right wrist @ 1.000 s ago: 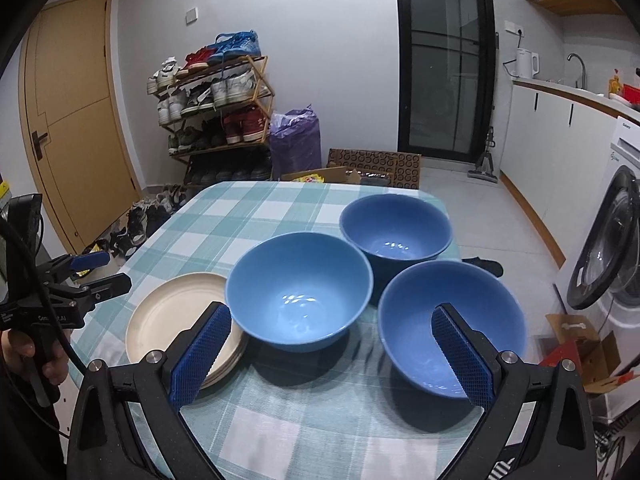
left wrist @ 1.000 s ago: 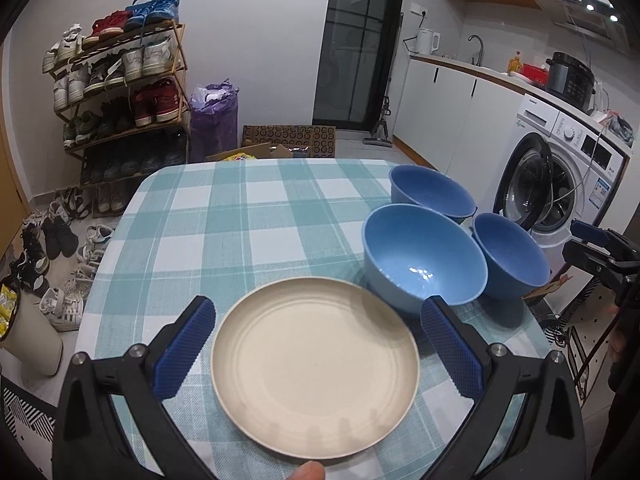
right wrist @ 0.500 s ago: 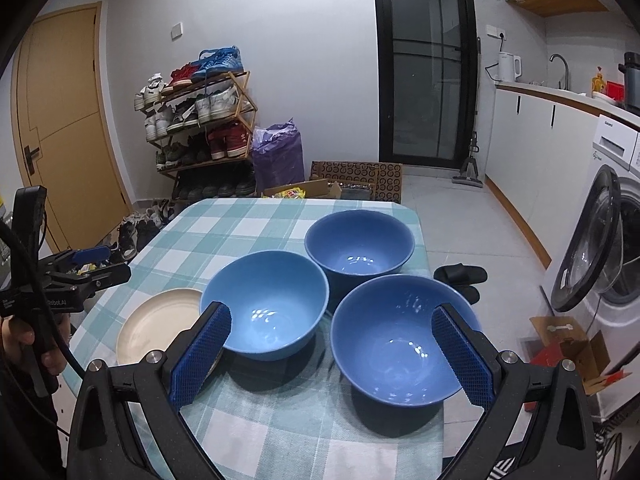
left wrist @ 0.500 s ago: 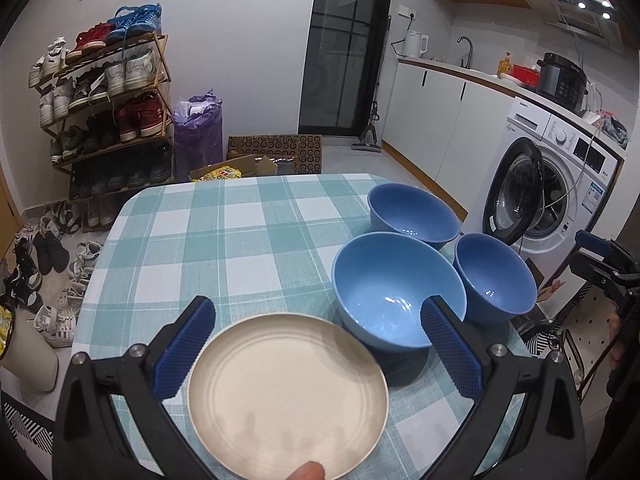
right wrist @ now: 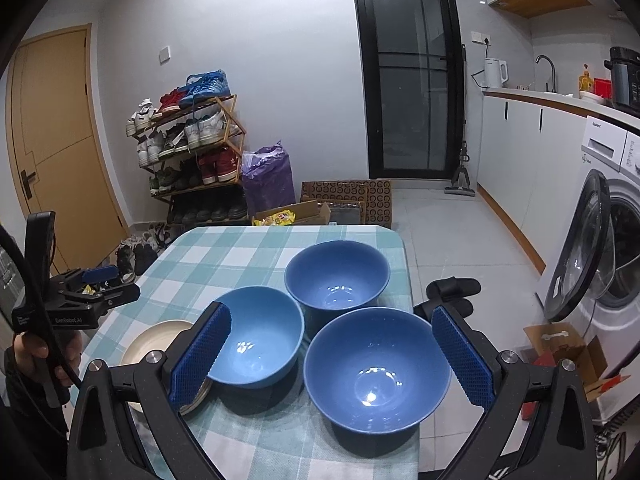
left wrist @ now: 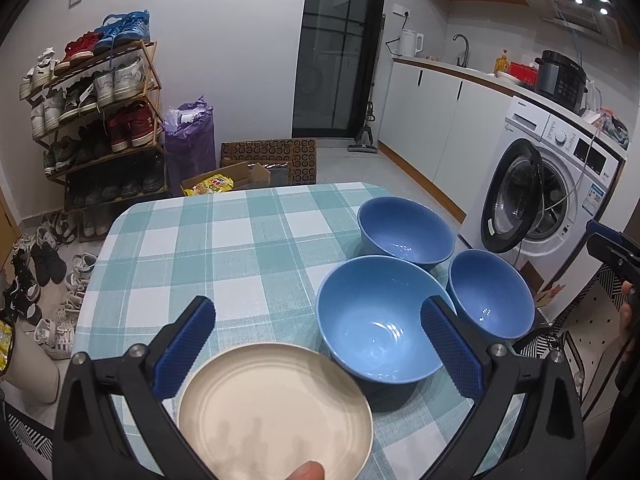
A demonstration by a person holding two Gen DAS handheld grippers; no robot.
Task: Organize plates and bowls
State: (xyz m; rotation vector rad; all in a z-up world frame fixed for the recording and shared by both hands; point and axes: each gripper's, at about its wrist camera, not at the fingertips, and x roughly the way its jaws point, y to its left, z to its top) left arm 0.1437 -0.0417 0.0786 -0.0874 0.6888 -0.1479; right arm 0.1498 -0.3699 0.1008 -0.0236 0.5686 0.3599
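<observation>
A cream plate [left wrist: 276,408] lies at the near edge of the checked tablecloth [left wrist: 224,248], below and between the fingers of my open left gripper [left wrist: 317,320]. Three blue bowls stand upright and empty to its right: a near one [left wrist: 376,320], a far one [left wrist: 404,232] and a right one [left wrist: 488,292]. My right gripper [right wrist: 330,320] is open above the nearest bowl [right wrist: 376,364], with the left bowl [right wrist: 256,332] and the far bowl [right wrist: 336,272] beyond. The plate [right wrist: 160,340] shows at the left, partly hidden by a finger. Neither gripper touches anything.
A shoe rack [left wrist: 96,120], a purple bag [left wrist: 188,140] and cardboard boxes [left wrist: 272,160] stand beyond the table. A washing machine [left wrist: 552,192] with its door open is at the right. Slippers [right wrist: 452,292] lie on the floor by the table's right edge.
Both grippers have drawn back from the table, so plate and bowls sit lower and smaller in both views. Both stay open; the dishes have not moved.
</observation>
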